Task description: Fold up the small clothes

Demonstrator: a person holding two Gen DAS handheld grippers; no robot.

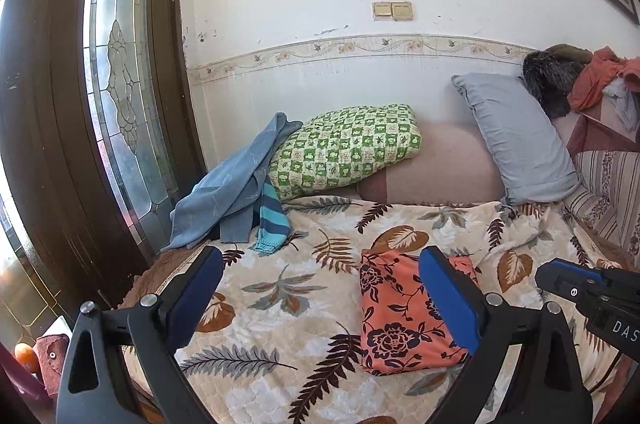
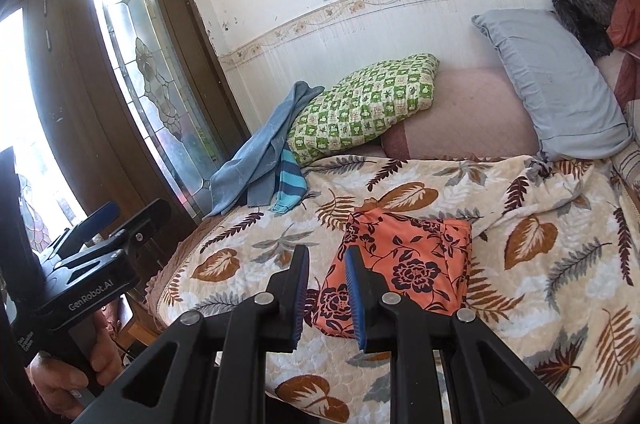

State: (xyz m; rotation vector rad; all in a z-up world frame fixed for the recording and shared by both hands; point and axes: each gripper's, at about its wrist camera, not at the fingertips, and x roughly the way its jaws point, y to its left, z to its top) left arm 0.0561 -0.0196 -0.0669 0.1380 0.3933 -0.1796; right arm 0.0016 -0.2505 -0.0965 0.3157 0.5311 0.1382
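Observation:
A folded orange garment with dark flowers (image 1: 400,316) (image 2: 416,264) lies flat on the leaf-patterned blanket (image 1: 288,308) (image 2: 540,264). My left gripper (image 1: 320,256) is open wide above the blanket, its right finger (image 1: 448,300) crossing in front of the garment's right part. My right gripper (image 2: 328,254) hovers over the garment's near left edge, its pads a narrow gap apart with nothing between them. In the left wrist view, the right gripper (image 1: 560,274) enters from the right. In the right wrist view, the left gripper (image 2: 132,212) sits at the left, held by a hand (image 2: 60,380).
A blue cloth (image 1: 228,192) (image 2: 260,160) and a striped teal piece (image 1: 274,220) (image 2: 290,184) lie at the far left bed corner against a green checked pillow (image 1: 348,148). Along the wall lean a grey pillow (image 1: 516,140) and heaped clothes (image 1: 600,80). A glazed door (image 1: 116,72) stands left.

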